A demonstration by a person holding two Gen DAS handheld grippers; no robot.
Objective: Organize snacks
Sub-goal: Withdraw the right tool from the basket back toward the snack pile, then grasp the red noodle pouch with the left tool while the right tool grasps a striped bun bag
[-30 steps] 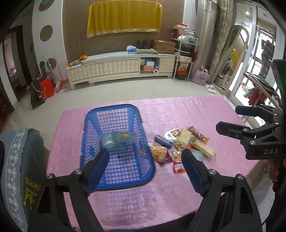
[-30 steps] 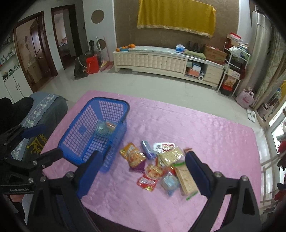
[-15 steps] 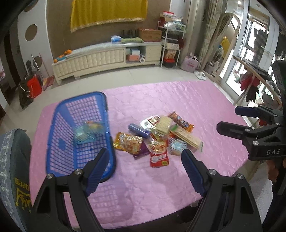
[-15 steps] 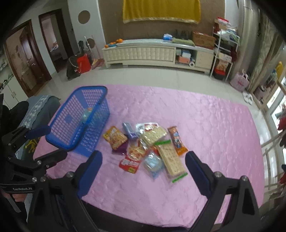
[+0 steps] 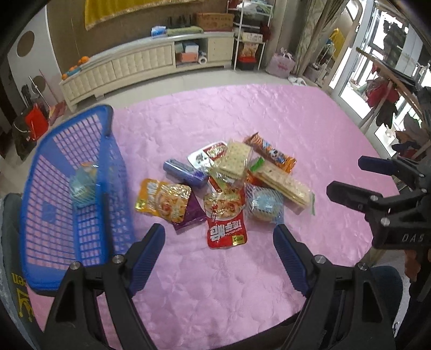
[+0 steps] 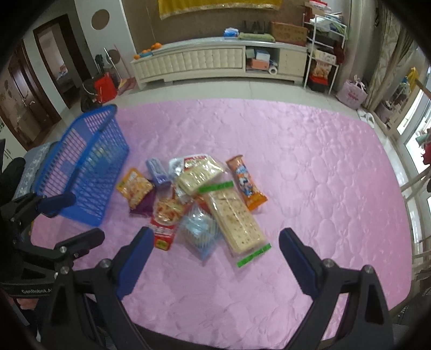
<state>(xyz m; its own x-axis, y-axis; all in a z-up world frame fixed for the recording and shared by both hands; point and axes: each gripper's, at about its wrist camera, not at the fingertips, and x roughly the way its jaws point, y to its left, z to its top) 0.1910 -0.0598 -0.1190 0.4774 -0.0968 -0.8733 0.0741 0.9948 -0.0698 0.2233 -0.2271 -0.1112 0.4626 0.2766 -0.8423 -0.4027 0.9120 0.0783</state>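
1. You are working over a table (image 5: 269, 113) covered in a shiny, quilted pink cloth. Beyond it lie a pale tiled floor and a long cream cabinet (image 6: 204, 62) with padded-looking panels, and a yellow cloth (image 6: 221, 6) hangs on the brown wall above.
2. A blue plastic lattice basket (image 5: 40, 193) sits at the left end of the table, with one netted bluish snack (image 5: 82, 185) inside it.
3. The other snacks lie in a loose, overlapping pile just right of the basket, near the middle of the table.
4. In the pile are a glossy red pouch (image 5: 226, 218) with white Korean-style lettering too blurred for you to read, a yellow crinkled pouch (image 5: 161, 199) over a purple packet (image 5: 190, 215), and a small purple block (image 5: 183, 172).
5. There are also two clear sleeves of pale square crackers (image 6: 234, 218), one with green end strips, an orange wrapped bar (image 6: 245, 183), and a blue mesh-bagged round snack (image 5: 265, 204).
6. Your left gripper (image 5: 219, 249) hovers before the pile, its blue-padded jaws wide apart and holding nothing.
7. Your right gripper (image 6: 215, 251) is likewise spread wide and empty; "DAS" shows on its black body in the left view.
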